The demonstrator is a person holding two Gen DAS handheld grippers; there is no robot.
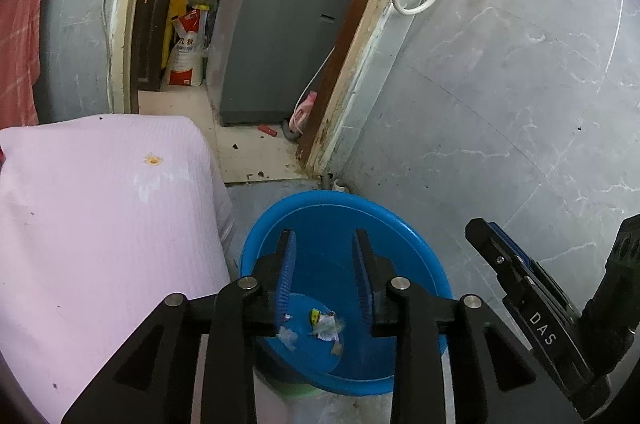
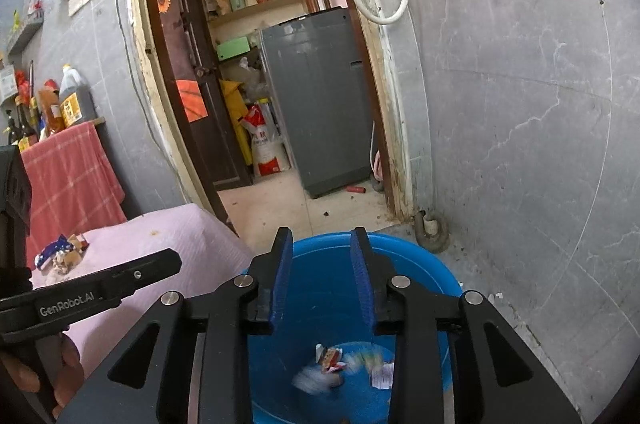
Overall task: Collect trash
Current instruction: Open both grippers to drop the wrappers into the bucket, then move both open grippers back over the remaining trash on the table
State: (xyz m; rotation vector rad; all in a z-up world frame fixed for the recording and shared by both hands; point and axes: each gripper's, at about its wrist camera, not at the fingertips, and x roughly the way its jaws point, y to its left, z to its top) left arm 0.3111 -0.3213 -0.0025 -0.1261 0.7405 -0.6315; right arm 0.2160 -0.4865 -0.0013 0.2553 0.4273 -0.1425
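Note:
A blue plastic basin [image 1: 256, 244] stands on the floor beside a table with a pink cloth [image 1: 100, 224]. Several scraps of trash [image 1: 326, 328] lie on its bottom; they also show in the right wrist view [image 2: 332, 364], partly blurred. My left gripper [image 1: 324, 244] is open and empty above the basin. My right gripper [image 2: 322, 244] is open and empty above the basin [image 2: 432, 268] too. A small pile of wrappers [image 2: 62, 252] lies on the pink cloth [image 2: 180, 236] at the left.
A grey tiled wall [image 1: 500, 84] rises on the right. A doorway behind the basin leads to a room with a grey washing machine [image 1: 276, 36] and sacks [image 1: 186, 48]. A red checked towel [image 2: 72, 168] hangs left, bottles [image 2: 60, 108] above it.

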